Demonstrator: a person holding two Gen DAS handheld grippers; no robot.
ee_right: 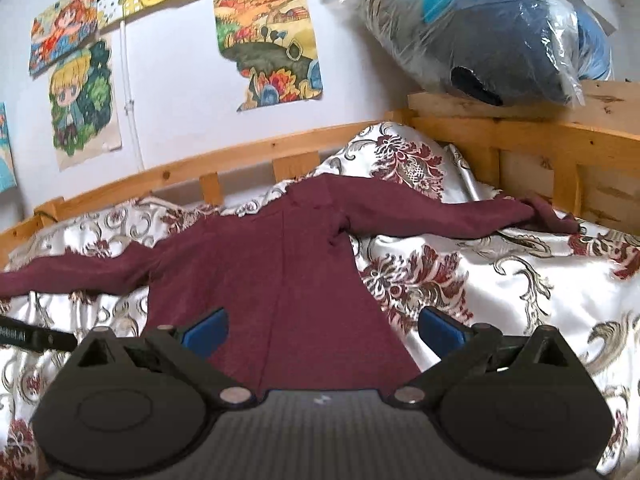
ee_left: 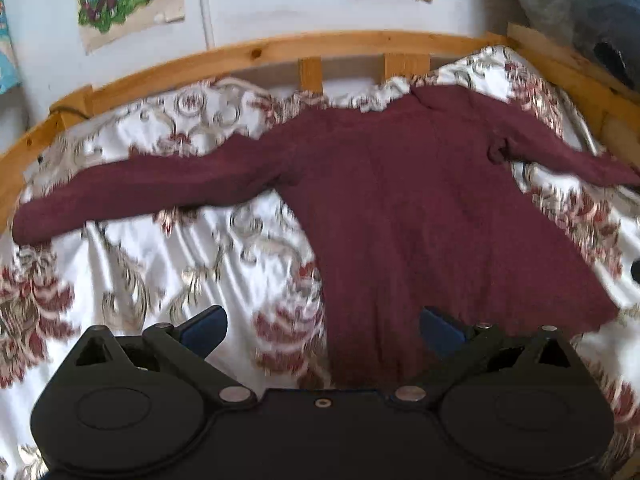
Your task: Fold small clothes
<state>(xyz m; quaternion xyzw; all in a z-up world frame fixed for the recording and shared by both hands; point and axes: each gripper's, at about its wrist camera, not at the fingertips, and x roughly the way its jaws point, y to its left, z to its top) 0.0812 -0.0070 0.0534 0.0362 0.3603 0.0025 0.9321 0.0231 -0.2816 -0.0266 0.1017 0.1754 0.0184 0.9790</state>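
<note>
Maroon long-sleeved top spread flat on the patterned bedspread, both sleeves out sideways, neck toward the wooden bed rail, hem toward the tongs. Long axis of the body running straight away from both cameras; sleeve line running across, parallel to the rail.

Left gripper released, blue pads wide apart, holding nothing, poised over the hem's left edge, half above cloth and half above bedspread. Right gripper likewise released and empty, over the hem's right part, cloth showing between the jaws.

Left sleeve stretching far out on the left gripper's side; right sleeve ending in a crumpled cuff near the rail corner. Likely first fold: 1 sleeve brought across the body, each sleeve nearer its own-side tongs. Contact with cloth not clear in either view.
</note>
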